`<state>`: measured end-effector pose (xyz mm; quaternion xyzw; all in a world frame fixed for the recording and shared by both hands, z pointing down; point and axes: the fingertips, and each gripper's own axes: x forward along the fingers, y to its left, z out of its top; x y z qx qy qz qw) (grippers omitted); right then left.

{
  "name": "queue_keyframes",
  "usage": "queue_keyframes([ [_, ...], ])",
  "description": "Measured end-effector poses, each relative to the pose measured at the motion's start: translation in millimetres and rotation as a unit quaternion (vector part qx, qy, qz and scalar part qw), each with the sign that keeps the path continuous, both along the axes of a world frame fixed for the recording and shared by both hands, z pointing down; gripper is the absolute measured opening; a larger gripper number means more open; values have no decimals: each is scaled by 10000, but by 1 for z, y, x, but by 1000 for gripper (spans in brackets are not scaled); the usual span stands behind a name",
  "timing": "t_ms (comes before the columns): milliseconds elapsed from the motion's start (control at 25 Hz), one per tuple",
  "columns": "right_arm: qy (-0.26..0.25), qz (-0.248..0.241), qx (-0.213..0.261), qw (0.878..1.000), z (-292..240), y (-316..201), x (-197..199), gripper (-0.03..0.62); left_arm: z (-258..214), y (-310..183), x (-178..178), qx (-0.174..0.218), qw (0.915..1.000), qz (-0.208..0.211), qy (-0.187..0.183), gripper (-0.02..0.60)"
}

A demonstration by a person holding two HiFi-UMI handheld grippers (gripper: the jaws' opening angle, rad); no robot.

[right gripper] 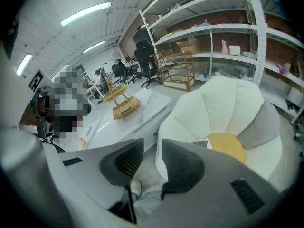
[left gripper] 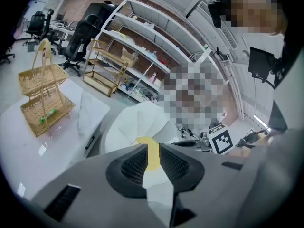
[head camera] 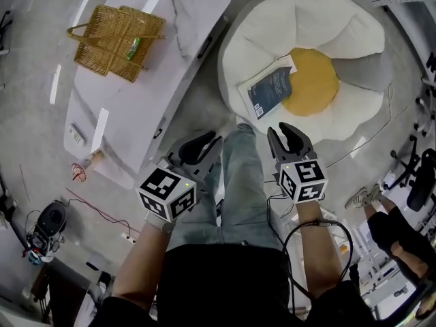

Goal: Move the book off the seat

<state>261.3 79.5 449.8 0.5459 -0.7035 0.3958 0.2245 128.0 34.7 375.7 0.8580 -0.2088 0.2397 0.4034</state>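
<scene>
A dark blue book (head camera: 270, 90) lies on the white flower-shaped seat (head camera: 354, 39), its right edge overlapping the yellow centre cushion (head camera: 312, 82). My left gripper (head camera: 204, 142) hovers in front of the seat, to the book's lower left, and its jaws stand slightly apart with nothing between them. My right gripper (head camera: 286, 133) hangs just short of the seat's near rim, below the book, also open and empty. In the left gripper view the left gripper (left gripper: 153, 148) frames the seat (left gripper: 133, 122). The right gripper (right gripper: 152, 151) points past the seat (right gripper: 223, 108). Neither gripper touches the book.
A long white table (head camera: 122, 114) stands left of the seat and carries a wicker basket (head camera: 116, 39) and a small white device (head camera: 76, 135). My jeans-clad legs (head camera: 238, 182) are between the grippers. Another person (head camera: 402, 230) sits at the right. Shelving (right gripper: 213, 32) lines the far wall.
</scene>
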Motion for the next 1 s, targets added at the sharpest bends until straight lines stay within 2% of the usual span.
queue_keyframes([
  [320, 78, 4, -474, 9988, 66, 11, 3, 175, 60, 2, 2, -300, 9993, -68, -206, 87],
  [800, 209, -147, -817, 9963, 155, 11, -4, 249, 144, 3, 9, -682, 9971, -120, -313, 115],
  [1000, 260, -170, -1011, 9944, 196, 14, -7, 268, 180, 9, 7, -771, 9961, -11, -437, 121],
])
